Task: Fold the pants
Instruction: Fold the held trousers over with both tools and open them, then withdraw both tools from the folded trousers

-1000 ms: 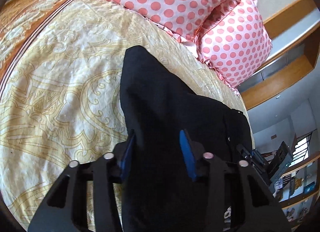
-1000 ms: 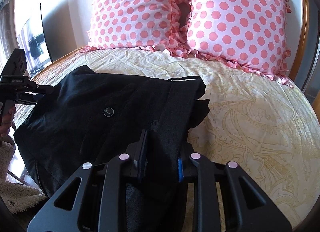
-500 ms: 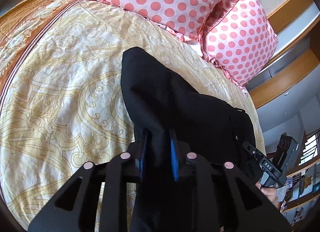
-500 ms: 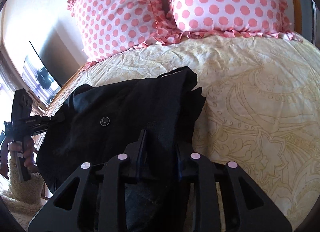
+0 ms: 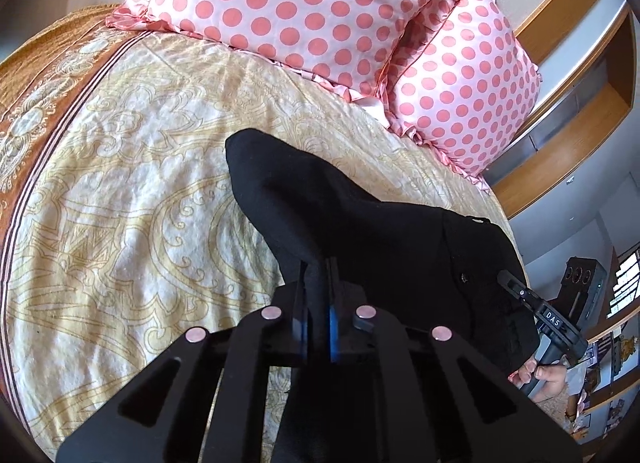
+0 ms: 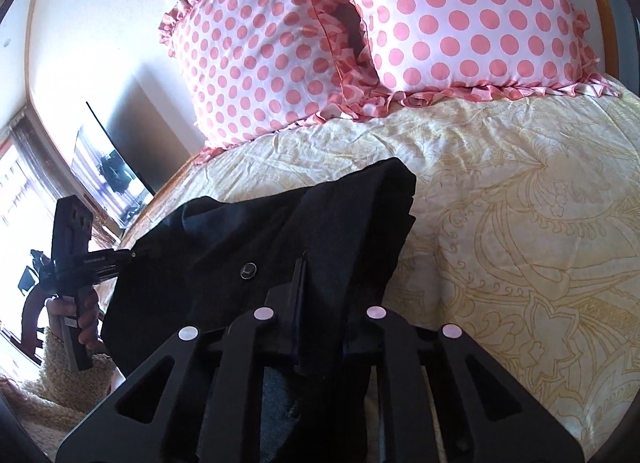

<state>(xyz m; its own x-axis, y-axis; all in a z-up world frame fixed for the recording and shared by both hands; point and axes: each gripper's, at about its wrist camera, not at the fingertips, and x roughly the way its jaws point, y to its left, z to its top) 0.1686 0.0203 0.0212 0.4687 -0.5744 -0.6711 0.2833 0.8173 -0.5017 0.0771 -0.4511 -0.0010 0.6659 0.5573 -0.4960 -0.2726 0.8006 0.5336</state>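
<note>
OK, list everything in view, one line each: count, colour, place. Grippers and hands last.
pants: one, black, lifted over the bed, pinched by both grippers
pillows: two, white with pink dots, head of the bed
bedspread: one, cream with gold pattern, covering the bed
screen: one, dark, by the wall beside the bed
left gripper: one, black, shut on pants
right gripper: one, black, shut on pants
hands: two, gripping the handles

Black pants (image 6: 320, 231) hide the right claw's (image 6: 320, 303) right finger and run off the bottom edge.
</note>
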